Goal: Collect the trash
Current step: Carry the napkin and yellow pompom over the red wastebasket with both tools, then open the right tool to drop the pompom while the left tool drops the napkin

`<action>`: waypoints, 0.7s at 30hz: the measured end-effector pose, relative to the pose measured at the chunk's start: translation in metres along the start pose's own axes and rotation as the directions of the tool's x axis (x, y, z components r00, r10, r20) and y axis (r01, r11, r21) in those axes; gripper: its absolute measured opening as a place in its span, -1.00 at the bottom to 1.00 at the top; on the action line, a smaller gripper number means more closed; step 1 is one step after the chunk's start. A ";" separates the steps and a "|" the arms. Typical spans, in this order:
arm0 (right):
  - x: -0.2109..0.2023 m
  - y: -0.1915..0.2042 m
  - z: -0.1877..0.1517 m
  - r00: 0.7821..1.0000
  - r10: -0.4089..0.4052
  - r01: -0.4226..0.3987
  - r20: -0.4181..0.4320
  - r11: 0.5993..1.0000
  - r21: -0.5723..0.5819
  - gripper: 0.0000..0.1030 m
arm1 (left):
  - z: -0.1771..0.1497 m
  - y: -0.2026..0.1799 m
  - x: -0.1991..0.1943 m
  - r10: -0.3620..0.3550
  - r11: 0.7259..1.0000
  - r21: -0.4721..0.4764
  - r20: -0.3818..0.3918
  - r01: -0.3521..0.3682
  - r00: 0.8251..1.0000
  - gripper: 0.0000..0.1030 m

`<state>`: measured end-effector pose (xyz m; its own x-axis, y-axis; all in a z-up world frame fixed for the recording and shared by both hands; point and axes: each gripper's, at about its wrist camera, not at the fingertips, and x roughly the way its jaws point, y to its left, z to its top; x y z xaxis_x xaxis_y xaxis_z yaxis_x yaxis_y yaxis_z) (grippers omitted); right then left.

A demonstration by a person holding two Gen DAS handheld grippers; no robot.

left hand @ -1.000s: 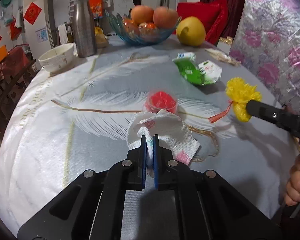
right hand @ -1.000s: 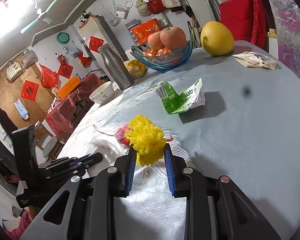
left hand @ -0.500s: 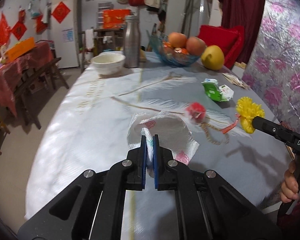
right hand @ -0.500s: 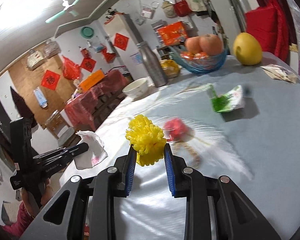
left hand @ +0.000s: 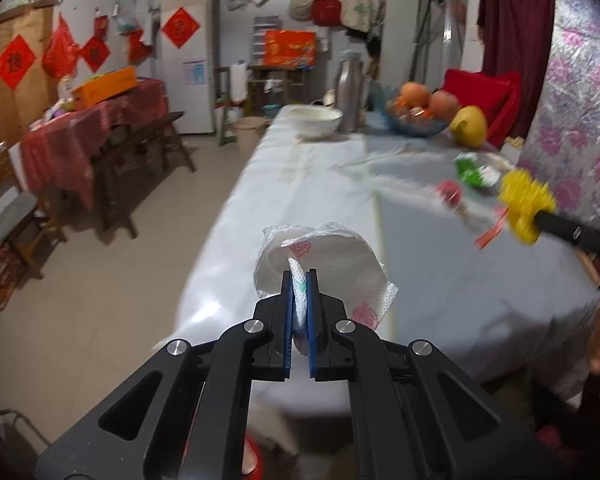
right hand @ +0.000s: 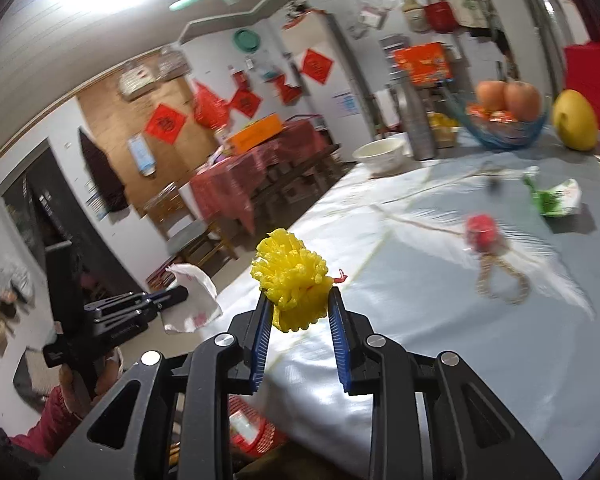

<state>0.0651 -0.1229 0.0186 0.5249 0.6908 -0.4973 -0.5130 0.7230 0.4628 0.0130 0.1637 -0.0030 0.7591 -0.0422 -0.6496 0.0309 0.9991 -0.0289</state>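
My left gripper [left hand: 299, 278] is shut on a crumpled white paper napkin [left hand: 332, 268] with pink roses, held above the near edge of the table. The right wrist view shows that napkin [right hand: 190, 298] at the left. My right gripper [right hand: 298, 300] is shut on a yellow frilly foam net [right hand: 292, 280], also off the table surface; the left wrist view catches the net [left hand: 526, 204] at the right. Still lying on the white tablecloth [left hand: 320, 184] are a red cup-like piece [right hand: 480, 230] and a crumpled green and white carton [right hand: 552, 198].
At the table's far end stand a white bowl [left hand: 314, 120], a steel flask [left hand: 350, 94], a blue fruit bowl [right hand: 506, 126] and a yellow pomelo [right hand: 574, 120]. A red basket [right hand: 256, 430] sits on the floor below the near edge. Chairs and a red-covered table [left hand: 92, 128] stand to the left.
Both grippers have pulled back from the middle of the table and lifted, carrying the napkin and the yellow net with them. The views swung left, so the room and floor show.
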 end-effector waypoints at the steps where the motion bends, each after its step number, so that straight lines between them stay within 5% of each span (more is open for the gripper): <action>1: 0.001 0.009 -0.002 1.000 0.010 -0.011 -0.010 1.000 -0.012 -0.46 | -0.011 0.010 -0.005 0.019 1.000 -0.005 -0.014 -0.019 1.000 -0.87; 10: 0.032 0.076 -0.015 0.987 0.092 -0.102 -0.132 0.992 -0.077 -0.46 | -0.113 0.116 -0.007 0.071 0.973 -0.202 -0.199 -0.111 0.977 -0.86; 18: 0.072 0.136 -0.036 0.962 0.088 -0.131 -0.257 0.979 -0.155 -0.46 | -0.192 0.166 0.039 0.008 0.943 -0.307 -0.354 -0.124 0.935 -0.78; 21: 0.092 0.154 -0.045 0.945 0.090 -0.149 -0.315 0.974 -0.168 -0.46 | -0.215 0.174 0.055 -0.033 0.935 -0.337 -0.394 -0.110 0.919 -0.58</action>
<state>0.0037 0.0517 0.0112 0.2359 0.7139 -0.6593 -0.6923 0.5996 0.4015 -0.0797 0.3347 -0.2067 0.4404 -0.0729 -0.8948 -0.2741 0.9382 -0.2113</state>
